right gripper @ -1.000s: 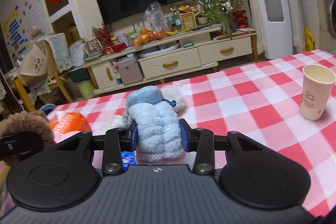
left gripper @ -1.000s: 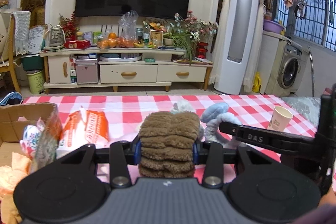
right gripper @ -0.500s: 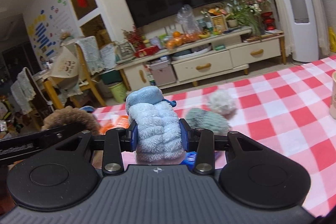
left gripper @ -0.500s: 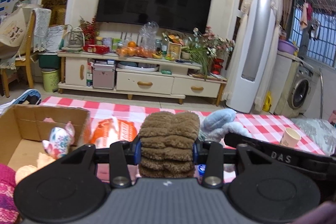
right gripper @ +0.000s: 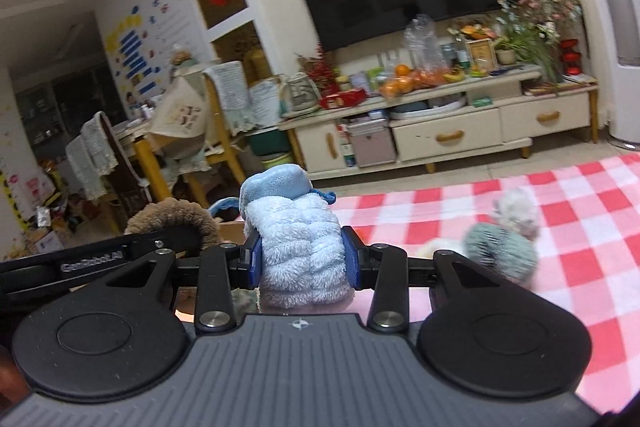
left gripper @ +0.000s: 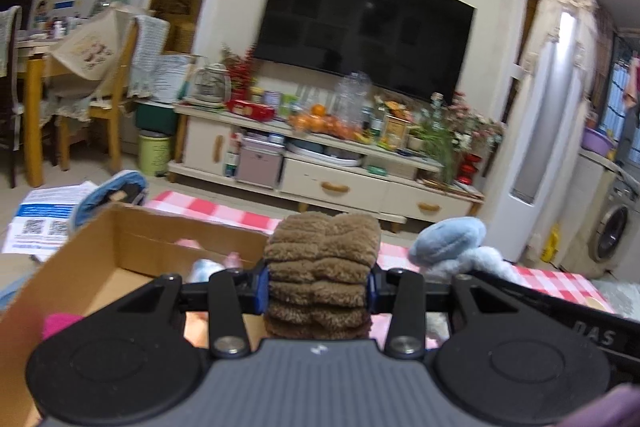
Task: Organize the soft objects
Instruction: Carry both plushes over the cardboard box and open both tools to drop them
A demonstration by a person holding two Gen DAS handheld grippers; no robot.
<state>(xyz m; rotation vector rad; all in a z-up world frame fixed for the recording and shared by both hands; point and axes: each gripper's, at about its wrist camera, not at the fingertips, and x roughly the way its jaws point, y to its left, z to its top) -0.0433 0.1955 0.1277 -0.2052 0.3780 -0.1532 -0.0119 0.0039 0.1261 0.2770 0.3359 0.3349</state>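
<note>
The left gripper [left gripper: 318, 285] pinches a brown plush roll [left gripper: 322, 267] above the cardboard box [left gripper: 120, 247]. The right gripper [right gripper: 303, 261] pinches a light-blue plush roll [right gripper: 298, 251] beside it, above the checkered tablecloth [right gripper: 560, 219].

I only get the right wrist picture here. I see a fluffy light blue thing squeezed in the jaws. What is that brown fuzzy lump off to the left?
Observer: It is a brown fleece roll, clamped between the jaws of the left gripper.
Visitor: Where are they carrying these?
Observer: Probably to a cardboard box that lies open right ahead of the left gripper, to its left.
Visitor: Is the box empty?
Observer: No. A pink soft item sits at its near edge, and more pale items lie inside, partly hidden behind the gripper.
Visitor: Anything beyond the box?
Observer: A blue slipper and printed paper lie just past its far corner.
</note>
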